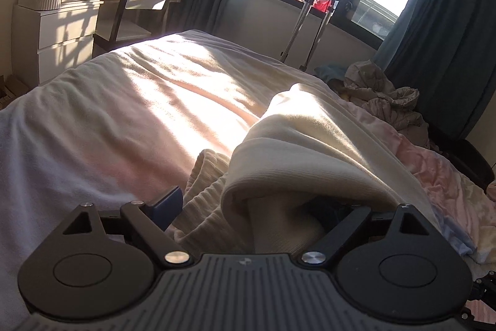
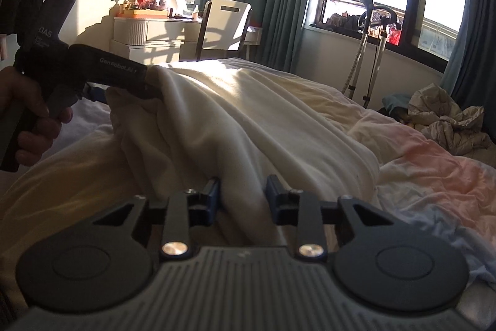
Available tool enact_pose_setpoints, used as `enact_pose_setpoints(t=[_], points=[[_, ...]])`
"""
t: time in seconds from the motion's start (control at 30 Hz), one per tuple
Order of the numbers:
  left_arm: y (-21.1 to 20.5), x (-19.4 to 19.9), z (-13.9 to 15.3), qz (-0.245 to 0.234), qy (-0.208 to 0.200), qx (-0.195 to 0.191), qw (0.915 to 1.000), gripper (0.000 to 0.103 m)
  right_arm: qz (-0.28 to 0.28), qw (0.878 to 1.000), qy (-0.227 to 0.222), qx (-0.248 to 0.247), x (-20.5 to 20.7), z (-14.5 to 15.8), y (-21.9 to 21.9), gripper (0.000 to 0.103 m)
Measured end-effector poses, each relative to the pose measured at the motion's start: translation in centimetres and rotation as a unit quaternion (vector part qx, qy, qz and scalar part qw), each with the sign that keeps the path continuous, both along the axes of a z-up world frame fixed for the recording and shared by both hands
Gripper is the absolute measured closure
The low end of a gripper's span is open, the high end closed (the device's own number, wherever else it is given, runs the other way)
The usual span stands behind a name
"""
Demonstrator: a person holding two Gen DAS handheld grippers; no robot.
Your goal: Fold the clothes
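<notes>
A cream knit garment [image 1: 313, 145] lies on the bed [image 1: 102, 120], one edge lifted. My left gripper [image 1: 248, 207] has its jaws wide apart; its left finger [image 1: 167, 207] shows, and the right finger is hidden under a fold of the garment. In the right wrist view the left gripper [image 2: 148, 86] is at the upper left with the cream garment [image 2: 235, 126] draped from it. My right gripper [image 2: 243, 194] is shut on a fold of the same garment, with cloth between its blue pads [image 2: 214, 197].
A pink and white duvet [image 2: 434, 172] covers the right of the bed. A crumpled grey garment [image 2: 449, 120] lies at the far right. A white chair [image 2: 226, 27], a dresser [image 2: 145, 33], a garment steamer stand [image 2: 365, 58] and curtained windows stand beyond the bed.
</notes>
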State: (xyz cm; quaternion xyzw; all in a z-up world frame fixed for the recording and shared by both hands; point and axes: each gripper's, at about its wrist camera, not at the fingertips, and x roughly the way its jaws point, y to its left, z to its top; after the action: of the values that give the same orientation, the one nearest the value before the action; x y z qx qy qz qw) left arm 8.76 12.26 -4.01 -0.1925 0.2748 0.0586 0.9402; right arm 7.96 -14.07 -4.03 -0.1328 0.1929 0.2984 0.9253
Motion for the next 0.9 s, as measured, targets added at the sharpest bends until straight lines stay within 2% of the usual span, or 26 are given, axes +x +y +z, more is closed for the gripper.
enact_pose_setpoints(t=[0.13,0.37,0.6,0.73,0.83,0.9], points=[[0.7,0.0,-0.2,-0.003,0.0,-0.018,0.9998,0.011,-0.011,1.0,0.019,0.018,-0.4,-0.1,-0.7,0.076],[-0.1,-1.8,0.7,0.004,-0.014,-0.007,0.9999,0.013,-0.03,0.997,0.052,0.049,-1.2,-0.2,-1.9,0.075],[-1.6,-4.5,2.8,0.0,-0.059,0.028,0.9978,0.012,-0.056,0.985,0.058,0.153,-2.1,2.5,-4.7,0.074],[-2.0,-3.5,2.3,0.008,-0.036,0.053,0.9979,0.012,-0.065,0.968,0.056,0.236,-1.7,3.9,-6.3,0.074],[-1.5,-2.7,1.7,0.016,-0.014,0.044,0.9988,0.012,-0.099,0.965,0.066,0.234,-0.5,3.6,-6.5,0.074],[-1.1,-2.4,1.4,0.019,-0.005,0.03,0.9994,0.012,-0.126,0.964,0.1,0.214,0.9,2.3,-6.5,0.074]])
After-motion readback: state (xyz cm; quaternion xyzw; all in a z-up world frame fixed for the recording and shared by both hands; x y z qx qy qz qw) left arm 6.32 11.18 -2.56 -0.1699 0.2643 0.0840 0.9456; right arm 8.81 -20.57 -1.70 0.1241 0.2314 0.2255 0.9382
